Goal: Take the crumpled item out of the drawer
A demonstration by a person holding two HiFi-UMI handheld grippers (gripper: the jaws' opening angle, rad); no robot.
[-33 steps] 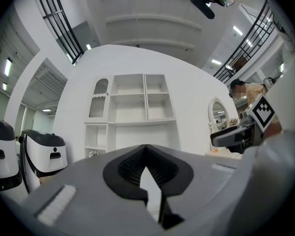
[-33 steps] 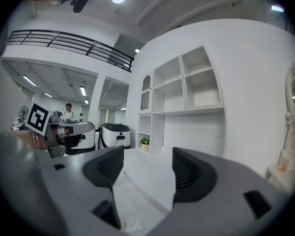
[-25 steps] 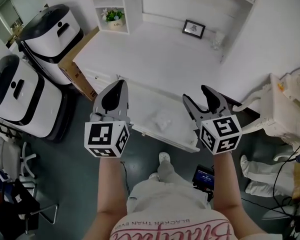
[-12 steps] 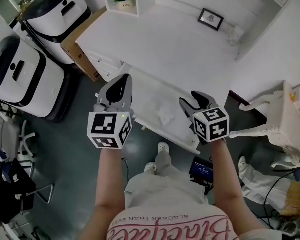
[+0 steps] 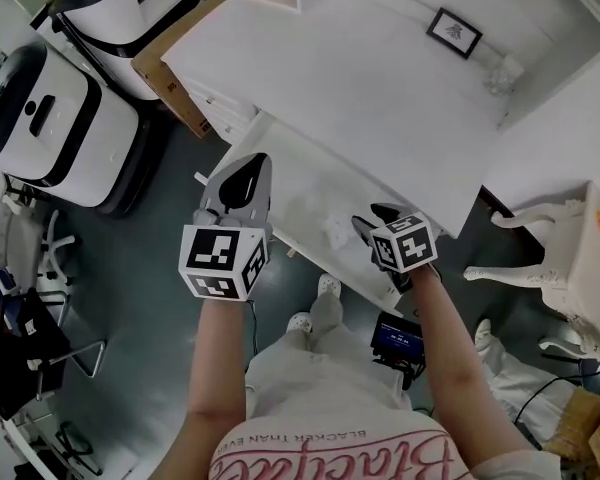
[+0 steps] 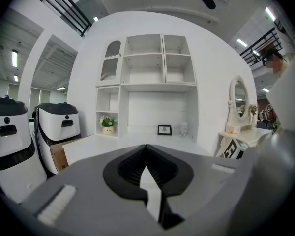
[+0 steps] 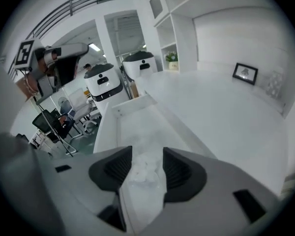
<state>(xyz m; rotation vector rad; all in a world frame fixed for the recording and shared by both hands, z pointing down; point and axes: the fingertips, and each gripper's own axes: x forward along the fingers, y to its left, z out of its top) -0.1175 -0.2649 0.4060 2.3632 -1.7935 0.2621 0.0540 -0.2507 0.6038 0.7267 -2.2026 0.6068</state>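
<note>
Had right claw [image 7: 146, 154] closing around crumpled paper [image 7: 145, 175] in the open drawer [image 5: 280, 183], not yet squeezing it. Held left claw [image 6: 146, 149] shut and empty.

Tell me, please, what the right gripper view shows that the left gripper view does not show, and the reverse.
Only the right gripper view: the open drawer and the crumpled white item in it. The item sits between the closing jaws of the right gripper and is not yet clearly pinched. Only the left gripper view: the jaws of the left gripper are together with nothing between them, and an oval mirror stands at the right. Both: the white desk top, the framed picture, the potted plant and the white machines.
</note>
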